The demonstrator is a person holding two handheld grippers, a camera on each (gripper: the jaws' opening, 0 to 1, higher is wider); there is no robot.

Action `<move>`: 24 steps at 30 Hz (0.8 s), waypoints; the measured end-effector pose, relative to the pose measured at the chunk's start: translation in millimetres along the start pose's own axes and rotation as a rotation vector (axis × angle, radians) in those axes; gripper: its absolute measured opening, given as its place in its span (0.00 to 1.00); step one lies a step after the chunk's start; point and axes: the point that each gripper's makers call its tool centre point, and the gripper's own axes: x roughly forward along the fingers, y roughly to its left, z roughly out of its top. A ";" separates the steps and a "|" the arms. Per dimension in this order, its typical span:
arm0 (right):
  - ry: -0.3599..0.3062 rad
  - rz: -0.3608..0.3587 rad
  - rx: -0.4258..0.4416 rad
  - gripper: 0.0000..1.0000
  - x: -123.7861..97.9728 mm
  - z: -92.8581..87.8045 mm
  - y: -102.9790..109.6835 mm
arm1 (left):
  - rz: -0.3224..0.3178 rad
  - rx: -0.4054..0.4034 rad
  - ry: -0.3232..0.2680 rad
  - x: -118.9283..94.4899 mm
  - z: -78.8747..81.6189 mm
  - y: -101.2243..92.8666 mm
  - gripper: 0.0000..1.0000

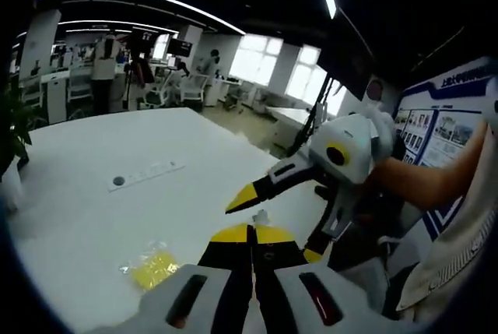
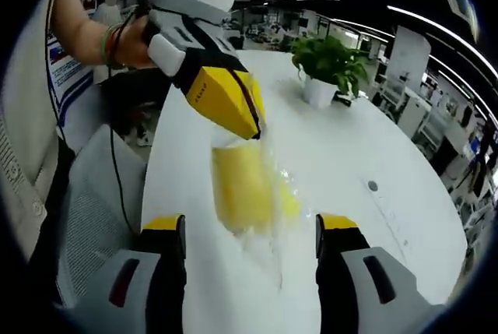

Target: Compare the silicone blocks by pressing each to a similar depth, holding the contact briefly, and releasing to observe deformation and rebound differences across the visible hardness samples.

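Dangling yellow bag [image 2: 247, 186] pinched by left gripper [image 2: 254, 125]

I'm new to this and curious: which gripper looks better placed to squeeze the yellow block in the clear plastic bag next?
The right gripper, probably: its open jaws straddle the yellow block in its clear plastic bag. The left gripper is shut on the bag's top edge, holding it.

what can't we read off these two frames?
- Yellow block in clear bag: motion-blurred in the right gripper view; shape and deformation unreadable.
- Left gripper grip on the bag's top: contact point blurred.
- Small yellow bag on the table: too small to identify, left gripper view.
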 end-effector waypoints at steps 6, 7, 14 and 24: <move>0.011 0.082 -0.024 0.58 17.5 4.8 3.4 | -0.035 0.007 0.012 3.2 1.0 -6.4 0.00; 0.019 0.094 -0.031 0.56 19.3 4.0 4.1 | -0.044 0.004 0.016 3.5 0.8 -8.0 0.00; 0.028 0.159 -0.041 0.39 25.4 5.8 7.6 | -0.073 0.019 0.026 4.3 2.0 -15.8 0.00; 0.033 0.178 -0.055 0.25 21.5 6.9 15.8 | -0.099 0.043 0.026 0.8 3.8 -21.7 0.00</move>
